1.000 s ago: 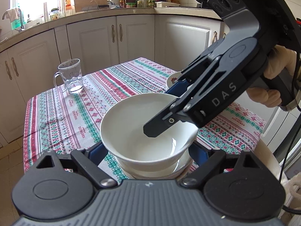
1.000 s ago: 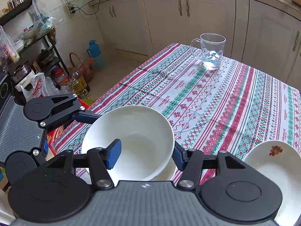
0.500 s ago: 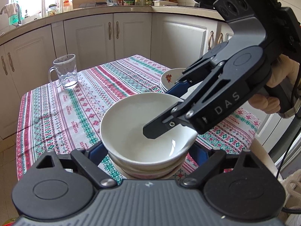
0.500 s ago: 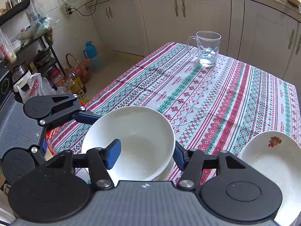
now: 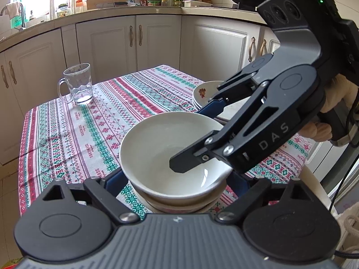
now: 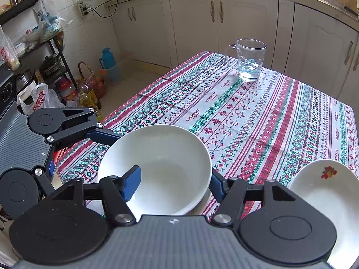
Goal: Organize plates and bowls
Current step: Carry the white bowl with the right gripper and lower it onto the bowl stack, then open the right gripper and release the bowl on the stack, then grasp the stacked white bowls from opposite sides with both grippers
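A large white bowl (image 5: 157, 157) sits nested on another bowl (image 5: 179, 205) at the near edge of the patterned tablecloth (image 5: 78, 134). My left gripper (image 5: 177, 181) is open, its blue fingers either side of the stack's base. My right gripper (image 6: 175, 179) is open; one finger (image 6: 131, 182) hangs inside the bowl (image 6: 166, 157), the other (image 6: 217, 185) outside its rim. In the left wrist view it (image 5: 202, 139) reaches over the bowl. A stack of fruit-print plates (image 5: 203, 94) lies to the right, also in the right wrist view (image 6: 327, 190).
A glass mug (image 5: 77, 85) with a little water stands at the table's far corner, also seen in the right wrist view (image 6: 249, 59). Kitchen cabinets (image 5: 143, 42) run behind the table. A shelf rack (image 6: 33, 51) and floor bottles (image 6: 89, 94) stand past the table edge.
The white bowl has come down onto the lower bowl. Both cameras have drawn back a little; the mug and plates show slightly farther away.
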A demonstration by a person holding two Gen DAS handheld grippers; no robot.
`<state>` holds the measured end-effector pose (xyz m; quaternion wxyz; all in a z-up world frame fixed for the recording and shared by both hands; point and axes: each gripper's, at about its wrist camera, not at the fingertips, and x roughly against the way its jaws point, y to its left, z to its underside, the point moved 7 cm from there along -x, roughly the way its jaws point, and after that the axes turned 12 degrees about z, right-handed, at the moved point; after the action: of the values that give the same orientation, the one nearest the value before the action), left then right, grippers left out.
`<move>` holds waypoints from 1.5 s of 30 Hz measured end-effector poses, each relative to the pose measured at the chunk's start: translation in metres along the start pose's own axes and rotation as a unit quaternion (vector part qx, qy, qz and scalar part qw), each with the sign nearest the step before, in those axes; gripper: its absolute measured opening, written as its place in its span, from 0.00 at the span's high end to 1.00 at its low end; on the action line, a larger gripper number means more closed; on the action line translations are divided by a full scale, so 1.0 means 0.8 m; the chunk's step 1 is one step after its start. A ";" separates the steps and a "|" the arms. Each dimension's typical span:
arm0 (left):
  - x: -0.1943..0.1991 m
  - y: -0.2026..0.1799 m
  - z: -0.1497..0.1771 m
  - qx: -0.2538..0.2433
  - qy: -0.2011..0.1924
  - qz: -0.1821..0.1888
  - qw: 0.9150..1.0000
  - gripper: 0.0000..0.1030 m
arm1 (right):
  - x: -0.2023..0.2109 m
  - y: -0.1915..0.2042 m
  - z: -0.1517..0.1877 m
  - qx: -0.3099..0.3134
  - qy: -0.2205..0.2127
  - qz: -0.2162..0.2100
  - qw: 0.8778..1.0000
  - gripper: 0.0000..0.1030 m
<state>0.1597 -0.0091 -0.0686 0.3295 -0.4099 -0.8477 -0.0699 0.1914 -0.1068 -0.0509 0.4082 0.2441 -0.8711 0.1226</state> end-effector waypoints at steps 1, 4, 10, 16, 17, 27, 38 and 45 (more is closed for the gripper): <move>-0.001 -0.001 0.000 -0.003 0.002 0.002 1.000 0.07 | 0.000 0.001 0.000 0.000 -0.001 0.000 1.000 0.30; -0.002 -0.004 0.002 -0.015 0.006 0.000 1.000 0.05 | -0.001 0.002 0.001 0.001 -0.002 0.001 1.000 0.23; 0.002 0.000 0.003 -0.004 0.010 0.004 1.000 0.05 | 0.005 0.001 -0.002 0.001 -0.020 0.009 1.000 0.05; 0.011 0.002 0.008 -0.003 0.013 0.001 1.000 0.05 | 0.013 -0.001 0.004 0.007 -0.032 0.019 0.999 0.00; 0.013 0.001 0.008 -0.006 0.010 0.001 1.000 0.05 | 0.015 -0.001 0.005 0.008 -0.033 0.021 0.999 0.00; 0.025 -0.009 0.023 -0.015 0.023 0.018 0.999 0.05 | 0.048 0.010 0.024 0.049 -0.061 0.040 0.996 0.00; 0.002 0.016 0.052 -0.016 0.064 -0.012 0.998 0.05 | 0.039 0.019 0.076 0.123 -0.045 0.056 0.990 0.00; -0.015 0.031 0.055 -0.028 0.080 -0.008 0.996 0.05 | 0.006 0.017 0.092 0.138 -0.030 0.069 0.987 0.00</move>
<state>0.1611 0.0163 -0.1140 0.3844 -0.4054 -0.8193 -0.1290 0.1336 -0.1273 -0.0940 0.3347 0.2407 -0.8724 0.2626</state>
